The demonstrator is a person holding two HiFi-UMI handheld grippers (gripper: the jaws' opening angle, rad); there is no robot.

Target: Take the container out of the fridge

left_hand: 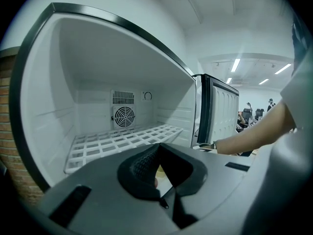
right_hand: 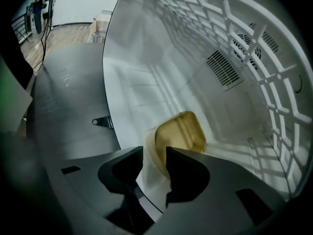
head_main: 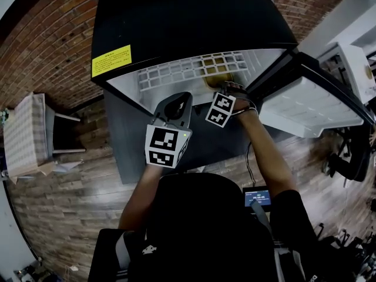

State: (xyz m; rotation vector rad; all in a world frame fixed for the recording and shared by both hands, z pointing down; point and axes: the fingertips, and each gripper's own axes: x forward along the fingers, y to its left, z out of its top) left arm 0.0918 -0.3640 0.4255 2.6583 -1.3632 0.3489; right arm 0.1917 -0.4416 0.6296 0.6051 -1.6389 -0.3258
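Note:
A black fridge [head_main: 194, 16] stands with its door [head_main: 311, 101] swung out to the right. A yellowish see-through container [right_hand: 180, 132] with a lid sits on the white floor inside, below the wire shelf [head_main: 182, 72]. My right gripper [right_hand: 155, 156] reaches in low and is open, with the container's near corner between the jaw tips. In the head view its marker cube [head_main: 221, 109] hides the jaws, and the container [head_main: 215, 79] shows faintly through the shelf. My left gripper [head_main: 179, 97] hovers outside the fridge front, shut and empty, with its tips [left_hand: 157, 148] level with the shelf [left_hand: 122, 143].
The open door carries white shelves along its inside. A fan grille [left_hand: 123, 116] sits in the fridge's back wall. A brick wall runs behind, a checked-cloth table [head_main: 23, 134] stands at the left on wood flooring, and a dark office chair [head_main: 349, 154] stands at the right.

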